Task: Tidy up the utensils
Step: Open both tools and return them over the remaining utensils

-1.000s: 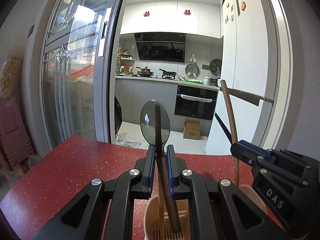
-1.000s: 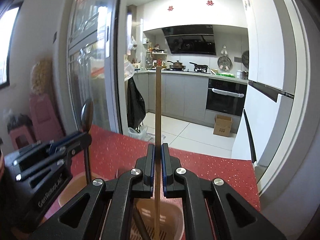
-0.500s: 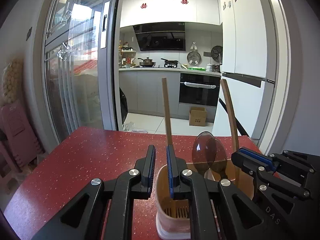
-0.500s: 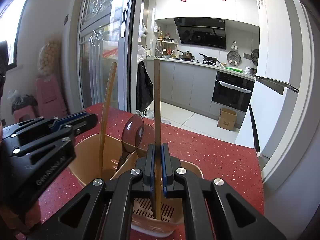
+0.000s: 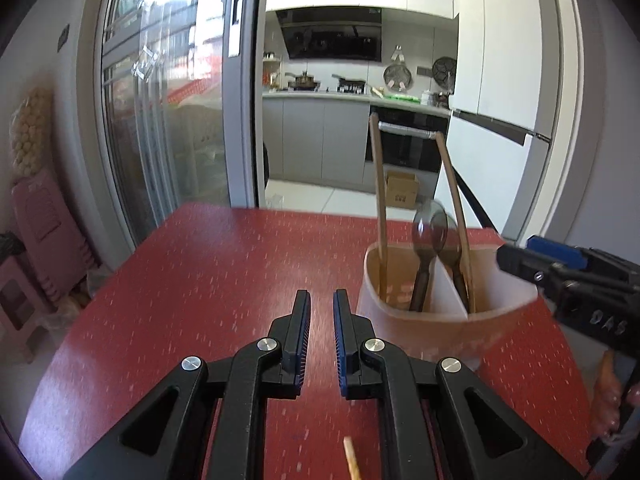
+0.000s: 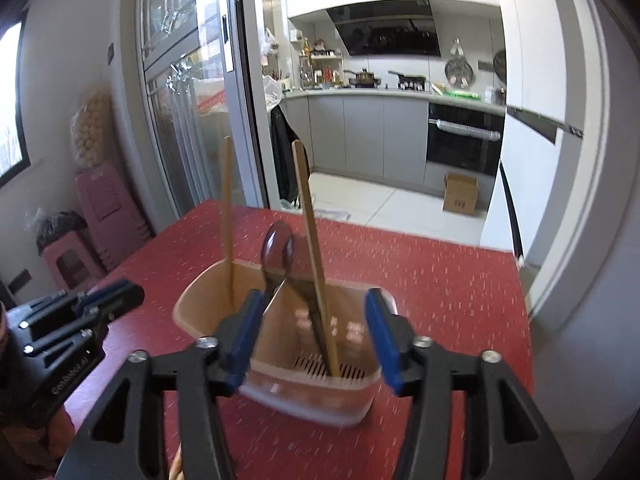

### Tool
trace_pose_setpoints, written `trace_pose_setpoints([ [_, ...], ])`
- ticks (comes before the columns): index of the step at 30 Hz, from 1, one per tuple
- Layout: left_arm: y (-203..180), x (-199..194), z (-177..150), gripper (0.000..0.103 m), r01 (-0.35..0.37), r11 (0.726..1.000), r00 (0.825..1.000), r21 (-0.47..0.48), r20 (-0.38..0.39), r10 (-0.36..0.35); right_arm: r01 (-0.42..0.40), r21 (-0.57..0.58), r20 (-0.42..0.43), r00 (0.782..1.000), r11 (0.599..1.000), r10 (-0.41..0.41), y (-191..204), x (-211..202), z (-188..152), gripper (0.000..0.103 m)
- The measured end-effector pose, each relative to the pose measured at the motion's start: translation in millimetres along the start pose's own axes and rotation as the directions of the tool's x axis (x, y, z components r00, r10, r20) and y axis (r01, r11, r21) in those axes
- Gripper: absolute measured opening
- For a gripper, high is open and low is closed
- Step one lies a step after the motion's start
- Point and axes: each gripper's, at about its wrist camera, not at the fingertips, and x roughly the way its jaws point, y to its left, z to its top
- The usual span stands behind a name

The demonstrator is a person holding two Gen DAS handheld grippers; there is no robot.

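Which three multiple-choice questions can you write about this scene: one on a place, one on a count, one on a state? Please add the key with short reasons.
1. Where does the utensil holder stand?
A. on the red table
B. on the kitchen floor
C. on the stove counter

2. How many wooden sticks stand in it?
A. one
B. two
C. four

3. How is the right gripper?
A. shut on a spoon
B. open, holding nothing
C. shut on a stick

Key: 1 A, its base rests on the red top; 2 B, two sticks rise above the rim; 3 B, its jaws stand wide apart.
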Motion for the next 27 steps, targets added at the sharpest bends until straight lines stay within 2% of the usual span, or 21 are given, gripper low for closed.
trace_pose_setpoints([
  [5, 14, -22, -29, 0.040, -0.014, 0.999, 0.995, -0.036, -0.099, 0.010, -0.032, 0.083, -0.103, 0.994, 0.996, 0.040, 1, -27, -27, 0.071],
  [12, 31, -50, -84, 0.041, -0.017, 0.996, 0.981, -0.090, -0.196, -0.001, -0.034, 0.180, -0.245, 0.966, 0.983, 0.078, 5, -51, -85, 0.078],
  [18, 35, -65, -124, 0.041, -0.010, 0.995, 0.966, -0.096, -0.259, -0.015, -0.011, 0.236, -0.344, 0.934, 0.972, 0.094, 9, -60, -129, 0.079],
  [19, 36, -66, -129, 0.045, -0.010, 0.995, 0.964, -0.099, -0.265, -0.017, -0.008, 0.235, -0.350, 0.932, 0.972, 0.093, 11, -61, -133, 0.079],
  [20, 37, -68, -134, 0.085, -0.011, 0.995, 0.962, -0.102, -0.274, -0.017, -0.006, 0.234, -0.357, 0.929, 0.972, 0.092, 13, -64, -137, 0.080],
  [21, 37, -68, -137, 0.103, -0.019, 0.994, 0.958, -0.106, -0.287, -0.012, -0.004, 0.233, -0.363, 0.927, 0.972, 0.091, 16, -66, -142, 0.081],
  [23, 39, -73, -144, 0.103, -0.036, 0.992, 0.961, -0.122, -0.275, 0.001, -0.001, 0.237, -0.374, 0.923, 0.971, 0.092, 19, -68, -147, 0.083],
  [27, 35, -67, -157, 0.103, -0.026, 0.996, 0.945, -0.087, -0.326, -0.004, 0.012, 0.245, -0.420, 0.903, 0.969, 0.095, 25, -70, -160, 0.086],
])
